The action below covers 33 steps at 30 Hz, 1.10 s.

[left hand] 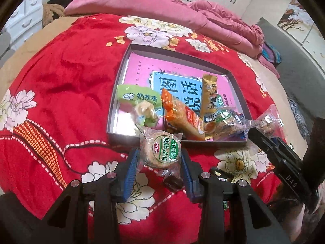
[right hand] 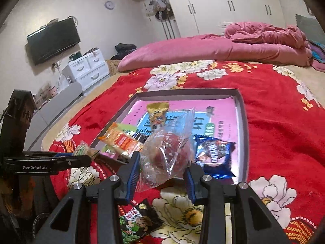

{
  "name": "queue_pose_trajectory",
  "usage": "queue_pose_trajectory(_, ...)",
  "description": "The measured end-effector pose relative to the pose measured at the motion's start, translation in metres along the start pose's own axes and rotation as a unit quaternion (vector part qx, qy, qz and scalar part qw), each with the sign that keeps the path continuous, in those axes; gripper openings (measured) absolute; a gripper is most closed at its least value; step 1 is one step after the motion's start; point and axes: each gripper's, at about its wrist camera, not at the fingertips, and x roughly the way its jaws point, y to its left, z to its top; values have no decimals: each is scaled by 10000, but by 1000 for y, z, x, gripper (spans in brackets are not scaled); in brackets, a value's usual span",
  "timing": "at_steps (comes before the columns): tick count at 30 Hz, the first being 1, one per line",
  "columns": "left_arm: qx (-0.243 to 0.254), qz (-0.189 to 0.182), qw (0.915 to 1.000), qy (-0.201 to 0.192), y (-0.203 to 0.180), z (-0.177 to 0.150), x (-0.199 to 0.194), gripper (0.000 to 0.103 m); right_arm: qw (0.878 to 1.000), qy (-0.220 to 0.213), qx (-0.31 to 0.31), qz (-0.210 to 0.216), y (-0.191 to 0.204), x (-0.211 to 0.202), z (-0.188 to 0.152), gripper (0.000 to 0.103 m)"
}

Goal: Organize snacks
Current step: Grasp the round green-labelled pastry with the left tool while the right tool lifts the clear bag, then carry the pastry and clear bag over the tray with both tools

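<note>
L hand-held gripper [left hand: 160,160] grips biscuit pack [left hand: 161,151]; R hand-held gripper [right hand: 163,168] grips clear bag [right hand: 168,152], tray [right hand: 242,122] w/ snacks ahead.

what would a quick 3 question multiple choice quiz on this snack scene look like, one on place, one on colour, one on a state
1. Where does the shallow grey box sit?
A. on a red flowered blanket
B. on a wooden desk
C. on a tiled floor

2. What colour is the label on the round cracker pack between the left gripper's fingers?
A. blue
B. green
C. black

3. What is the right gripper doing?
A. hanging open with nothing in it
B. resting inside the box
C. gripping a clear bag with a red snack

Answers:
1 A, the red blanket with white flowers shows all round the box.
2 B, the round label is green with white lettering.
3 C, both blue pads press the clear bag in the right wrist view.
</note>
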Motion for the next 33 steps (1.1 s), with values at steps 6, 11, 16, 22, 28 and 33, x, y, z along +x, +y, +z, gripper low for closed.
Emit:
queue_pose_trajectory(6, -6, -9, 10000, 21, -6, 5, 7, 42, 9997, -94, 127, -176, -13, -6, 4, 40)
queue_pose_trajectory(11, -16, -1, 10000, 19, -9, 11, 12, 42, 9990, -186, 280, -308, -25, -12, 7, 40)
queue_pose_trajectory(16, -61, 6, 10000, 22, -7, 17, 17, 42, 9981, -209, 411, -417, -37, -14, 9, 40)
queue_pose_trajectory(22, -75, 34, 10000, 30, -8, 22, 24, 42, 9974, -156, 477, -515, -43, -13, 8, 40)
queue_pose_trajectory(28, -76, 65, 9999, 13, -8, 26, 30, 42, 9974, -81, 433, -566, -41, -8, 7, 40)
queue_pose_trajectory(33, -74, 119, 9999, 0, -6, 30, 34, 42, 9972, -49, 444, -592, -41, -6, 6, 40)
